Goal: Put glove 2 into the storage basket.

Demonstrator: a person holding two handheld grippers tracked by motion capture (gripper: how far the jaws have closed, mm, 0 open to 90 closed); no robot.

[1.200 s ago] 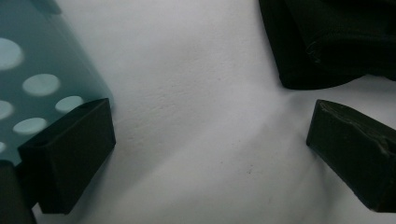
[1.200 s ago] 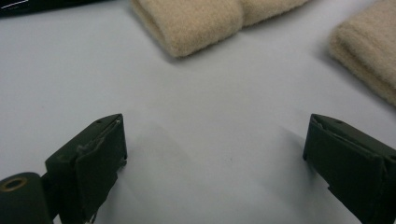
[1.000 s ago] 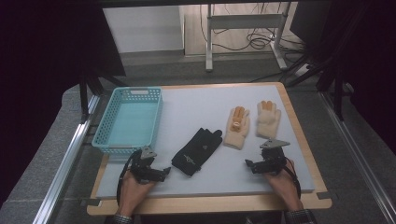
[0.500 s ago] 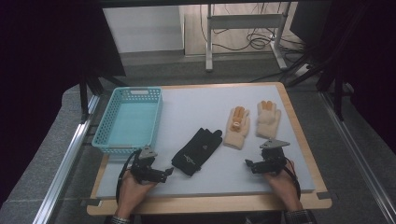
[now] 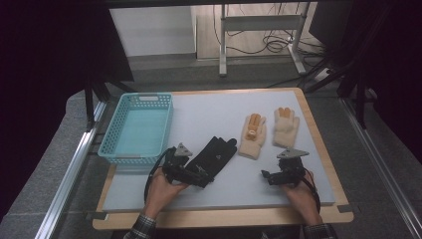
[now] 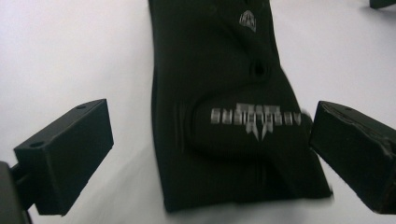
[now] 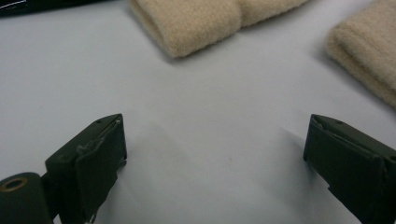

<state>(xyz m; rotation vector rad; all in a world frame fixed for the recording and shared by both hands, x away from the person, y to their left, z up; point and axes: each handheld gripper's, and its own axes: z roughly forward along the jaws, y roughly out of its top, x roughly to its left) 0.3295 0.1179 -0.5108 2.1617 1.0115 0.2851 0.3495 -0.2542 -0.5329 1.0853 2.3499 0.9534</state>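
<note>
At lower centre our left tool (image 5: pixel 201 178) straddles the black glove's (image 5: pixel 215 154) cuff, jaws spread, unclenched; our right tool (image 5: pixel 266 177) rests released on the desk (image 5: pixel 209 107).

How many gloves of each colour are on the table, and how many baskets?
Black glove: 1
Beige gloves: 2
Turquoise basket: 1
Total: 4
</note>
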